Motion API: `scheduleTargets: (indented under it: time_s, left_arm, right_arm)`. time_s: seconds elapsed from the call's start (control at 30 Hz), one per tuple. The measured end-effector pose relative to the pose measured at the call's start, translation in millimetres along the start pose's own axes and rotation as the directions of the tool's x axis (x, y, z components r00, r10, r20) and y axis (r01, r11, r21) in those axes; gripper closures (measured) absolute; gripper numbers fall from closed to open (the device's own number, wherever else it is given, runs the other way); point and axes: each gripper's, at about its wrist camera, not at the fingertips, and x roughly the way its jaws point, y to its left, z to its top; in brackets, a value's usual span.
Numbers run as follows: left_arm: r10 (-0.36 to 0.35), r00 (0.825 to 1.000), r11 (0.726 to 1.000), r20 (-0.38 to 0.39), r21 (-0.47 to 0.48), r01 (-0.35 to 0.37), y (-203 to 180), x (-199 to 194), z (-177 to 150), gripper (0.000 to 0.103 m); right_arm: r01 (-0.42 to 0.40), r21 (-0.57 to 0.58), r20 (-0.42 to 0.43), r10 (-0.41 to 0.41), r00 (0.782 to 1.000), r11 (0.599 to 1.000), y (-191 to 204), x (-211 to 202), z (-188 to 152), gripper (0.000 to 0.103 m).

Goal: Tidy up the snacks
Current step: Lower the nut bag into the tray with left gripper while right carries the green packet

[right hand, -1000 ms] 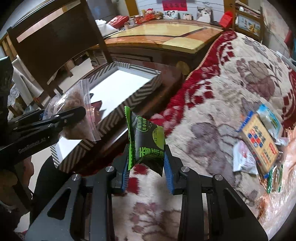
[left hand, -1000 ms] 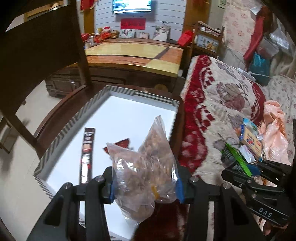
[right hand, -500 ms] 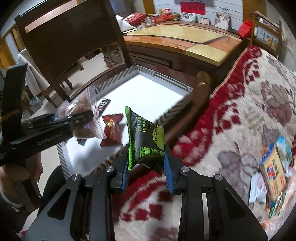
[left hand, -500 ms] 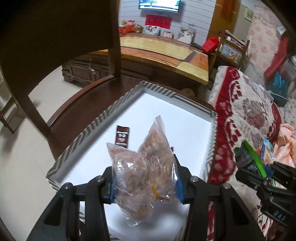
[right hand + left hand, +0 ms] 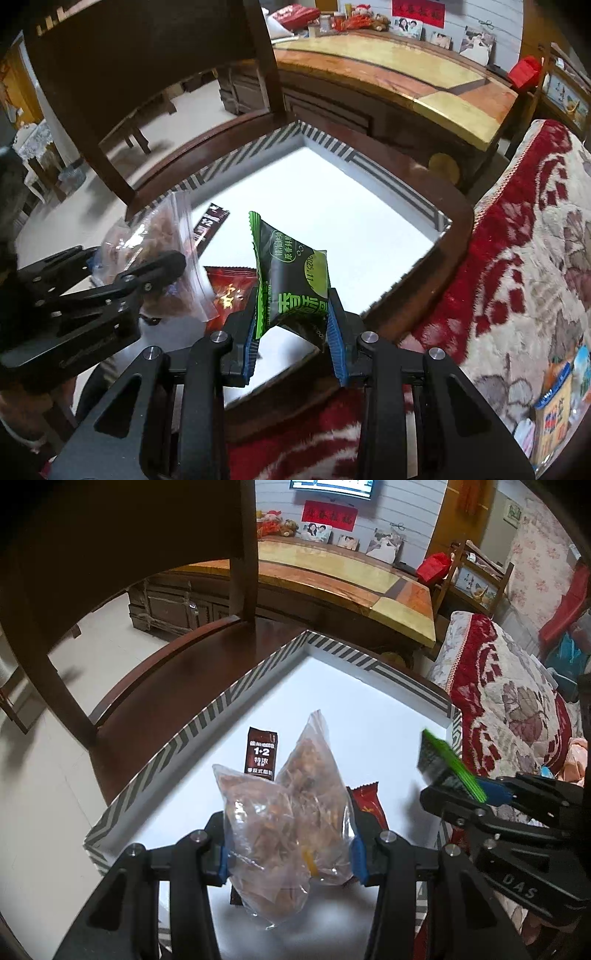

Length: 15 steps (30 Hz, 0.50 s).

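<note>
Snacks are the matter in both views. Left wrist view: the left tongs (image 5: 288,853) are closed on a clear plastic bag (image 5: 284,812) filled with brown dried pieces, and the blue pads press its two sides. The bag hangs over a shallow white tray (image 5: 354,701) with a rim of grey and white stripes, which sits on the seat of a dark wooden chair (image 5: 155,686). In the tray lies a dark brown coffee sachet (image 5: 261,752) printed "1+2", just behind the bag. A red snack packet (image 5: 367,801) also lies there, partly hidden by the bag and the tongs. At the right, the right tongs (image 5: 476,794) enter over the tray's right edge with a green and black snack packet (image 5: 443,764) in their grip. Beyond the tray is a bed with a red floral blanket (image 5: 517,709).

Right wrist view: the right tongs (image 5: 293,328) are nearly closed and clamp the lower part of the green and black snack packet (image 5: 291,273), which stands upright above the near corner of the tray (image 5: 369,206). On the tray floor I see the coffee sachet (image 5: 208,225) and the red snack packet (image 5: 229,291), near each other at the left side. The left tongs (image 5: 162,269) hold the clear plastic bag (image 5: 162,236) above that same side. More snack packs (image 5: 557,417) lie on the blanket (image 5: 532,266) at the lower right, well apart from the tray.
</note>
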Motion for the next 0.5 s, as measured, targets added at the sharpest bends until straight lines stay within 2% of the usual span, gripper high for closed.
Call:
scheduleTargets:
  time_s: [0.23, 0.43, 0.5]
  left_arm:
    - [-0.002, 1.0, 1.0, -0.01, -0.009, 0.002, 1, 10, 2, 0.053]
    - [0.009, 1.0, 1.0, -0.023, -0.025, -0.01, 4, 15, 1, 0.049]
    - [0.011, 1.0, 0.999, -0.028, -0.037, -0.012, 7, 16, 1, 0.049]
  right_arm:
    - [0.037, -0.038, -0.033, -0.038, 0.999, 0.999, -2, 17, 6, 0.072]
    - [0.011, -0.036, -0.045, -0.012, 0.999, 0.999, 0, 24, 5, 0.072]
    - [-0.012, -0.024, -0.043, 0.011, 0.999, 1.0, 0, 24, 4, 0.065]
